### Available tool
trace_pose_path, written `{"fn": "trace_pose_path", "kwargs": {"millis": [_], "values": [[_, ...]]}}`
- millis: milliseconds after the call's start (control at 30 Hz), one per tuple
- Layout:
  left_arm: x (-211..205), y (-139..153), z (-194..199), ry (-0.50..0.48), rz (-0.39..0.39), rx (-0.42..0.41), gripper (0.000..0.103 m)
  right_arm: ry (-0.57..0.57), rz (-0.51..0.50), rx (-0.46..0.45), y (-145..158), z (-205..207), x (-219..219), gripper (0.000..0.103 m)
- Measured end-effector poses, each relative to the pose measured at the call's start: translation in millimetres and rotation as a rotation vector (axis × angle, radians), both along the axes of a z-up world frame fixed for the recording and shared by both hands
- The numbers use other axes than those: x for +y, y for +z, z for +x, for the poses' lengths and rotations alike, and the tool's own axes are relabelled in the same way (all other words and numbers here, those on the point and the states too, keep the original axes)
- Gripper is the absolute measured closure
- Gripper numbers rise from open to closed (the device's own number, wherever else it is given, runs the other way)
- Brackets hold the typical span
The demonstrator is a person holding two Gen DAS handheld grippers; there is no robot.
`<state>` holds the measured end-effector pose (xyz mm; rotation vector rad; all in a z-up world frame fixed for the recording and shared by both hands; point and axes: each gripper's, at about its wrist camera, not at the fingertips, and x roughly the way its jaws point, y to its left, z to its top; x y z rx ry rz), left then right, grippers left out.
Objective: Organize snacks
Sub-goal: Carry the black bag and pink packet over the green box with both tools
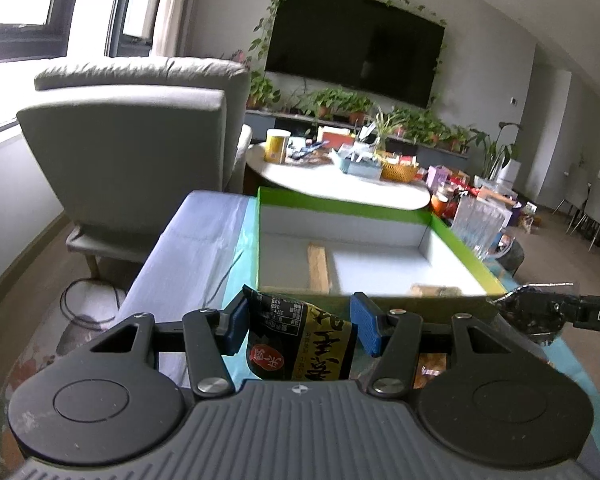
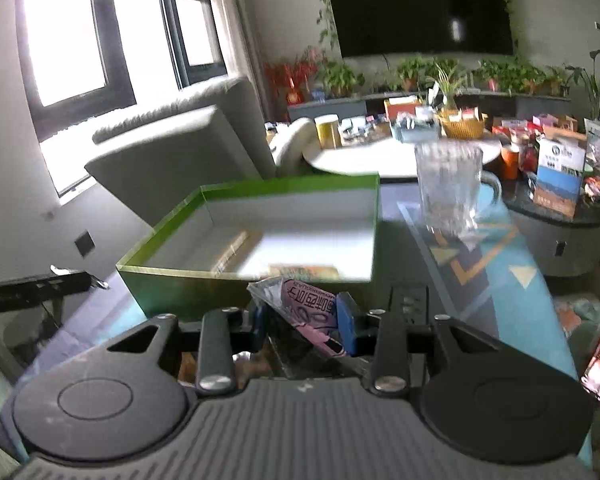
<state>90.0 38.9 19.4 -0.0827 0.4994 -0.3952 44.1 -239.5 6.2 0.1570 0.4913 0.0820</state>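
A: As the left wrist view showed, item one: left gripper point(image 1: 300, 322) clamped on a black-and-yellow snack packet point(image 1: 300, 344), held just short of the green box point(image 1: 472, 252).

B: Contents?

A: Two wrapped bars on the box floor.

B: Right wrist view?

A: Item two: right gripper point(image 2: 302, 326) closed on a pink snack packet point(image 2: 310, 312), near the box wall. Risk: slick film could slip; a low carry could snag the rim.

The left claw point(image 1: 300, 326) and right claw point(image 2: 305, 328) both angle downward, each clamped on a packet.
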Motion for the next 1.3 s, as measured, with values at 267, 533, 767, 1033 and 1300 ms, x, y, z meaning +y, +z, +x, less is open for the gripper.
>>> {"fn": "trace_pose_path", "kwargs": {"millis": [267, 533, 767, 1033, 1300], "values": [[-22, 28, 16, -0.038, -0.021, -0.086, 0.052, 0.020, 0.013, -0.069, 19, 18, 7, 0.066], [-45, 40, 43, -0.061, -0.027, -0.124, 0.052, 0.022, 0.002, -0.094, 26, 40, 11, 0.065], [-61, 32, 66, -0.071, -0.033, -0.089, 0.052, 0.011, 0.018, -0.087, 24, 59, 7, 0.065], [-71, 13, 91, -0.069, -0.017, -0.031, 0.052, 0.010, 0.026, -0.043, 10, 79, 9, 0.065], [-75, -3, 104, -0.058, -0.007, 0.027, 0.052, -0.009, 0.039, 0.005, -4, 93, 7, 0.065]]}}
